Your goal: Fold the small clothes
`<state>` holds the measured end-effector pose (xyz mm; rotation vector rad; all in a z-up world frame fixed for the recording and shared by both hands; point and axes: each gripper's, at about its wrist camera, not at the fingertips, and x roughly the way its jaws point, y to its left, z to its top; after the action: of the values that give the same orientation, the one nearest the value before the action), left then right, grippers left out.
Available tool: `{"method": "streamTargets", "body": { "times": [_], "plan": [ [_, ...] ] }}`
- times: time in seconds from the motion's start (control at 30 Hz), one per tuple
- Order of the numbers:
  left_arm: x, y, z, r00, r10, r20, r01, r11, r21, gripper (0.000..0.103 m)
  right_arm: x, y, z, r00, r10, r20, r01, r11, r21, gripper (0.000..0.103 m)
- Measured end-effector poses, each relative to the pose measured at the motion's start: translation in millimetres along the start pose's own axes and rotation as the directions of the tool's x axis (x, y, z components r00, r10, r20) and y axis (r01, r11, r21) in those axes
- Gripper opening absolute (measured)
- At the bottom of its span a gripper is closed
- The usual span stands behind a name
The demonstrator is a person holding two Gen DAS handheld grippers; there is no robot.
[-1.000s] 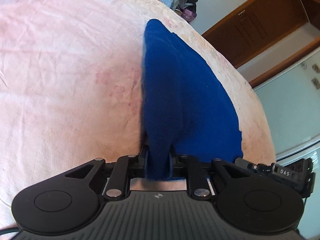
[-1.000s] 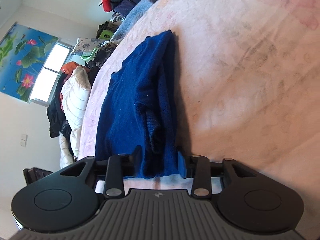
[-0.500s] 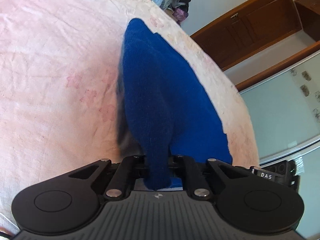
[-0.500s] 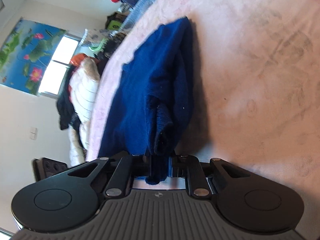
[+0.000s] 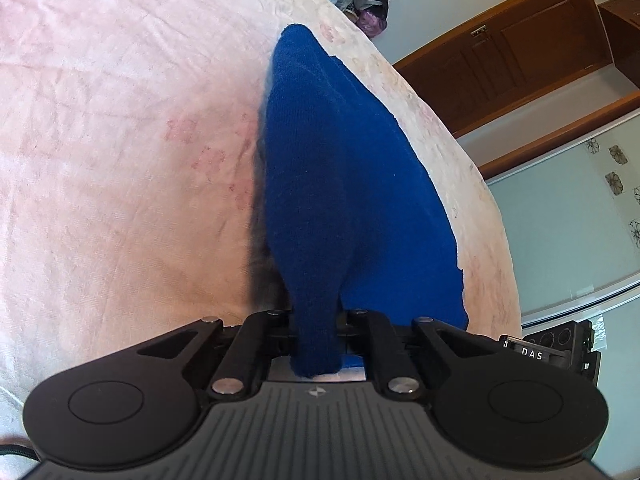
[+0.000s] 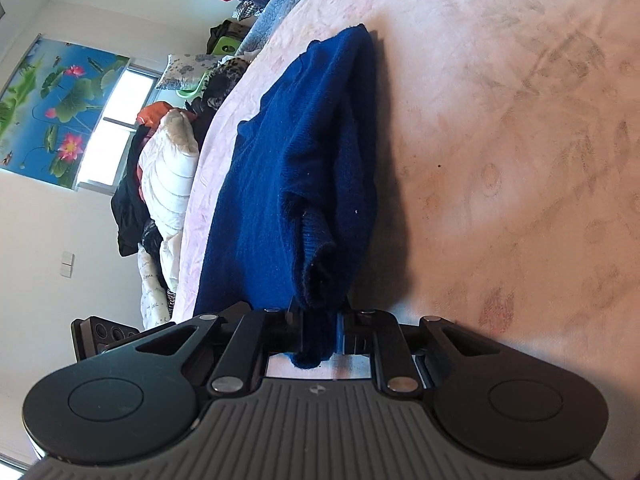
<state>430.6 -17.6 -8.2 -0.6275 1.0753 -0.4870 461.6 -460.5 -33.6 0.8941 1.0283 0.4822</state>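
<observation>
A dark blue knit sweater [image 5: 336,168] lies on a pink floral bed sheet [image 5: 120,140]. My left gripper [image 5: 318,320] is shut on one near edge of it, and the cloth rises into the jaws. In the right wrist view the same sweater [image 6: 288,168] stretches away over the sheet [image 6: 520,160], with a ribbed cuff bunched near the jaws. My right gripper [image 6: 318,320] is shut on that bunched edge. The fingertips of both grippers are hidden by the cloth.
A wooden door [image 5: 520,52] and a glass panel [image 5: 580,220] stand past the bed's edge on the right. Piled clothes and a white quilted jacket [image 6: 168,184] lie at the far side of the bed, below a window [image 6: 116,132] and lotus picture.
My right gripper went from open around the sweater edge to shut on it. My left gripper stayed shut on its edge. Both lifted the cloth slightly off the sheet.
</observation>
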Motion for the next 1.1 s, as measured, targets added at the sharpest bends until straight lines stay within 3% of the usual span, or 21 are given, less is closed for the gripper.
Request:
{"method": "streamTargets", "body": {
  "times": [1.1],
  "plan": [
    [-20.9, -0.5, -39.4, 1.0, 0.022, -0.015, -0.022, 1.0, 0.017, 0.009, -23.3, 13.9, -50.6, 1.0, 0.015, -0.013, -0.015, 0.999, -0.029, 0.018]
  ]
}}
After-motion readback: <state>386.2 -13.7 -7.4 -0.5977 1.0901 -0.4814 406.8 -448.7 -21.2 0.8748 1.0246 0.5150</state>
